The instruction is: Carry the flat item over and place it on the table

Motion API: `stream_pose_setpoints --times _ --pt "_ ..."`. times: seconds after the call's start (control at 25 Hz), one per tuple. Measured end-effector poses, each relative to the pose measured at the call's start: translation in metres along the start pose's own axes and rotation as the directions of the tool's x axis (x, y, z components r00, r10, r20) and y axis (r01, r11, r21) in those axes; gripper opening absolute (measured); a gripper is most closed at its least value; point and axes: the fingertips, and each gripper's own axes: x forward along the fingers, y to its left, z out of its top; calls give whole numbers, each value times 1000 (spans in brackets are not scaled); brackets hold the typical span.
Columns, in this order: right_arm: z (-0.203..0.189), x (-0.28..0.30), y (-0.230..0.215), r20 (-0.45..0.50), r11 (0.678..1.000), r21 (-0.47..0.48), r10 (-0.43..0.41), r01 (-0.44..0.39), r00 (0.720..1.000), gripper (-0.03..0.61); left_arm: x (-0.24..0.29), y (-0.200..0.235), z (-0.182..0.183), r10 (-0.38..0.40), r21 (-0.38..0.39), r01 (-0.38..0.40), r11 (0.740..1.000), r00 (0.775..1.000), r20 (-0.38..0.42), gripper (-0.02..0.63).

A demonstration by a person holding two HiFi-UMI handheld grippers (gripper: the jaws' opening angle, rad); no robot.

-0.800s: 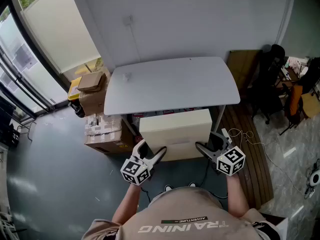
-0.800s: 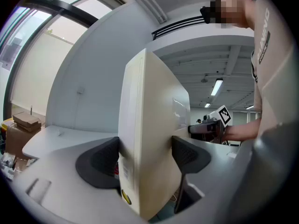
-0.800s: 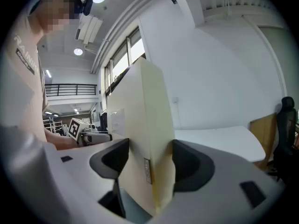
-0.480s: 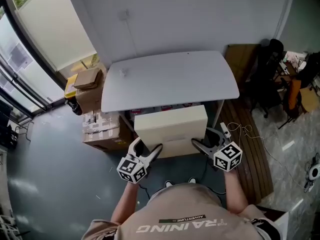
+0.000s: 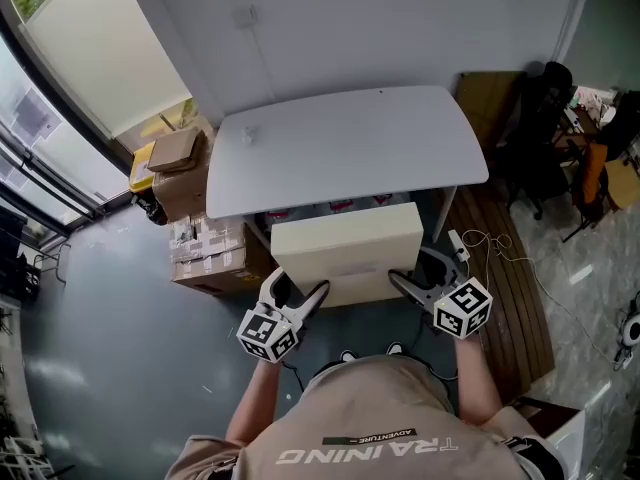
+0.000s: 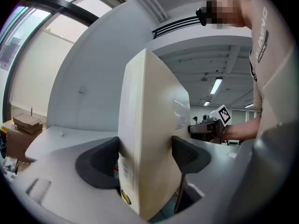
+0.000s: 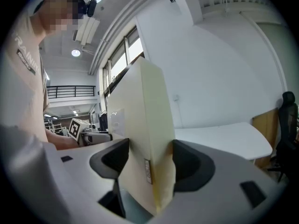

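A flat cream box (image 5: 346, 252) is held level in front of the person, just short of the white table (image 5: 340, 153). My left gripper (image 5: 297, 300) is shut on the box's near left edge, and my right gripper (image 5: 410, 286) is shut on its near right edge. In the left gripper view the cream box (image 6: 147, 139) stands edge-on between both dark pads, which press its two faces. The right gripper view shows the cream box (image 7: 142, 139) clamped the same way, with the white table (image 7: 224, 139) beyond it. The box's far edge overlaps the table's near edge from above.
Cardboard boxes (image 5: 205, 243) are stacked on the floor left of the table. A wooden panel (image 5: 500, 268) lies on the floor at the right, with a cable (image 5: 490, 253) on it. Dark chairs (image 5: 545, 138) stand further right. A window (image 5: 60, 88) runs along the left wall.
The box and both grippers have come slightly closer to the table, whose near edge now lies over the box's far edge. Both grips are unchanged.
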Motion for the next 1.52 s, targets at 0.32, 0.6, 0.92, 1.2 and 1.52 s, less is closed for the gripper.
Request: stream_pose_setpoints --times 0.32,0.6,0.92,1.2,1.52 --pt "-12 13 14 -30 999 14 -33 33 999 272 -11 17 -17 -39 -44 38 998 999 -2 337" --pt "-23 27 26 -66 999 24 -29 30 997 272 -25 29 -28 -38 -65 38 997 999 -8 337" --pt "-15 34 16 -63 1000 13 -12 13 998 272 -17 35 -22 -23 -57 23 998 1000 -5 337" --pt "-10 44 -14 -53 1000 7 26 -26 998 272 10 42 -18 10 -37 -12 999 999 -31 339" --pt "6 36 -71 -36 999 4 38 -38 999 272 67 36 -4 20 -17 -21 1000 999 -37 339"
